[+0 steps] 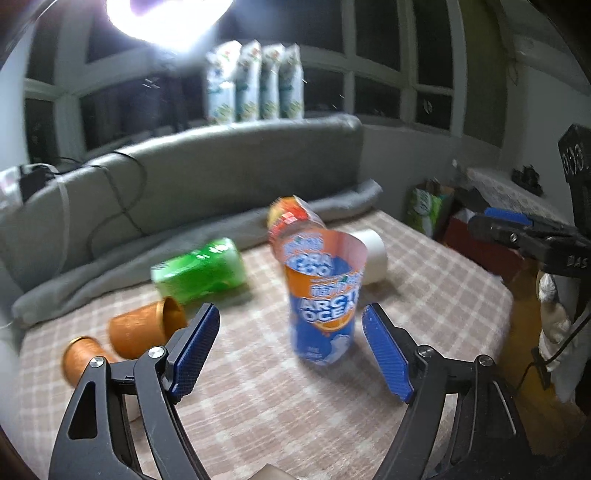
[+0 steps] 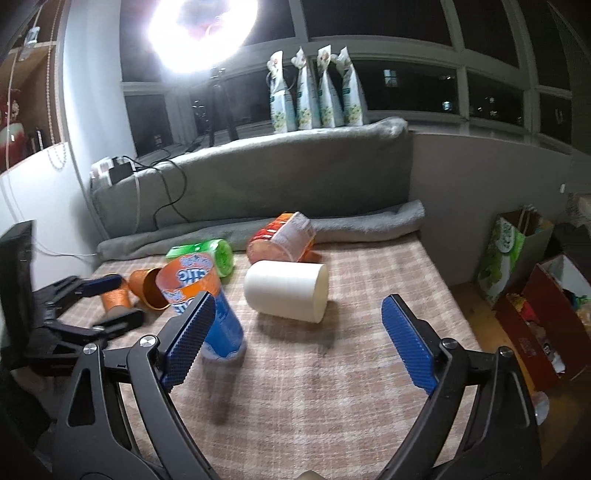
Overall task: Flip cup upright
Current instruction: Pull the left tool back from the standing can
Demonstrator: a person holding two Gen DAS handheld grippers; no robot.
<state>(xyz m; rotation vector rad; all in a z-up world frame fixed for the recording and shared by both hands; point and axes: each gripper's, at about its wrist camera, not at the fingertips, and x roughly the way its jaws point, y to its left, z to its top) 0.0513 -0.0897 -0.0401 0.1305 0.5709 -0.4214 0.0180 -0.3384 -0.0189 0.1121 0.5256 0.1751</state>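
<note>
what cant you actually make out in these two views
- Blue and orange cup: blurred in the left wrist view; the right wrist view has the right gripper's left finger across its lower left side, so its footing is unclear.
- Two small orange cups: partly behind the left gripper's finger.
- Red-orange cup: its mouth is behind the blue cup in the left wrist view.
- Area around the lamp: washed out by glare.

- Left gripper (image 1: 290, 356): jaws spread wide, blue pads facing each other, gripping nothing
- Right gripper (image 2: 297, 341): jaws likewise spread wide, nothing between the blue pads, held low and level
</note>
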